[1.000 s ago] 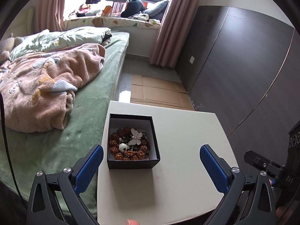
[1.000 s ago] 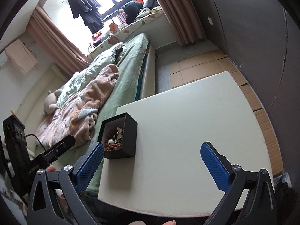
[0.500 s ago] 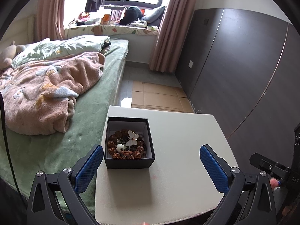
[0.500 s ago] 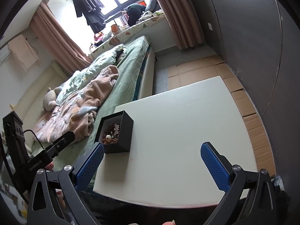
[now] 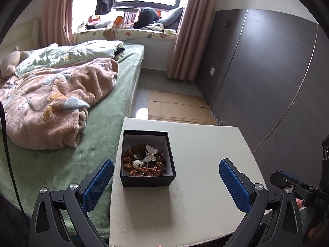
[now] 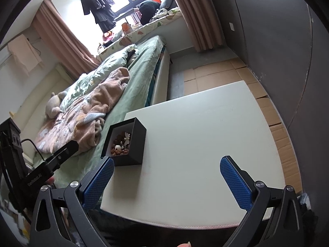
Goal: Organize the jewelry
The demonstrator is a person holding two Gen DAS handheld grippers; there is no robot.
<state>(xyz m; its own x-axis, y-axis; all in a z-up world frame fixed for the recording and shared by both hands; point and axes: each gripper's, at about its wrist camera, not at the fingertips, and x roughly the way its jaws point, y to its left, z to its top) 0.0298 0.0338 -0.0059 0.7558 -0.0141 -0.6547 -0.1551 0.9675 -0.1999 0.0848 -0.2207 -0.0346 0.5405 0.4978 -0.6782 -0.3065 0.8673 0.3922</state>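
Left wrist view: I see one black box (image 5: 147, 158) on one white table (image 5: 201, 185) beside one bed (image 5: 61, 123), holding one butterfly brooch (image 5: 151, 153) among brown beads (image 5: 141, 167). My left gripper (image 5: 166, 182) and right gripper (image 6: 167, 180) both gape, empty.

Ahead of the left claw (image 5: 166, 174) — blue pads (image 5: 98, 182) rough, cross-hatched plastic — a matt black card box (image 5: 147, 180) on the smooth pale surface (image 5: 205, 164); left of it, a fleecy cloth blanket (image 5: 53, 103).
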